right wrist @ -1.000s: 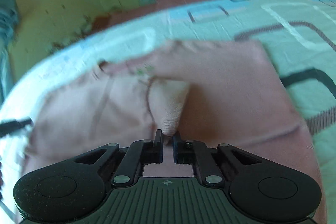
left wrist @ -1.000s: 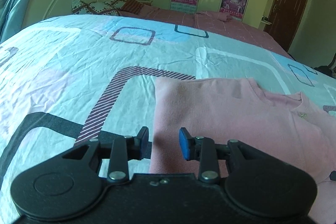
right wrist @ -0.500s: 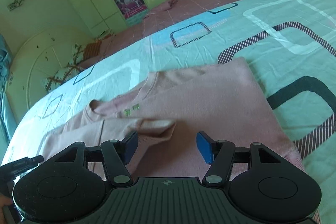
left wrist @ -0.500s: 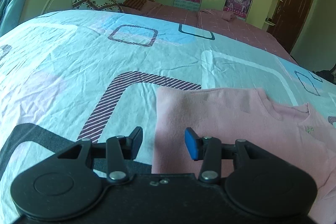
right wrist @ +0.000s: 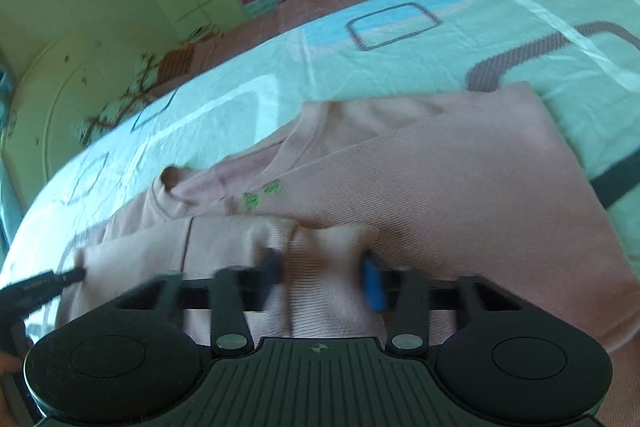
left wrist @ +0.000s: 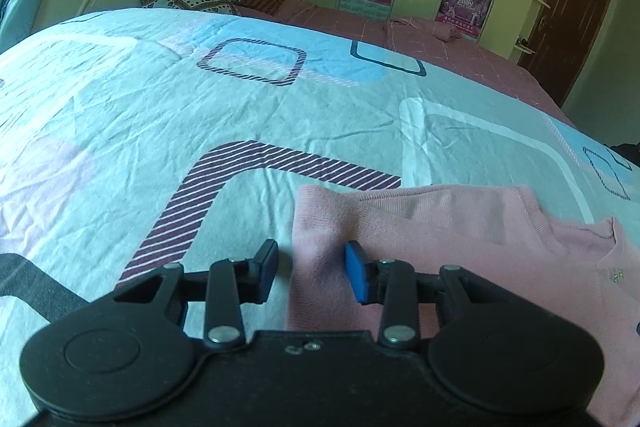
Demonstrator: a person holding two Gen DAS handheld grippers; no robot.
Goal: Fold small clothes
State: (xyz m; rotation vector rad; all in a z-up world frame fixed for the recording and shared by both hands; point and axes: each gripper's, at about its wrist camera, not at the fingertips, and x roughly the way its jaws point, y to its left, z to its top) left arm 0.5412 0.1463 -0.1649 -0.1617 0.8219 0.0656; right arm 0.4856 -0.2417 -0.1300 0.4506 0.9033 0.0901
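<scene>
Both hand-held grippers just narrowed: left [left wrist: 312, 273] apart astride sweater [left wrist: 460, 227] edge, right [right wrist: 324, 279] apart over sleeve [right wrist: 240, 247]

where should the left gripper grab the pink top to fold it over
Grip the pink top at its straight side edge, where the left gripper already straddles it. Come from the bare-sheet side: that edge lies flat and single, so one finger can slide underneath.

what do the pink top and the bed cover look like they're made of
Pink top: likely a soft fine-rib knit, matte; faint ribbing shows. Bed cover: looks like thin woven cotton with printed shapes, matte, finely creased all over.
</scene>
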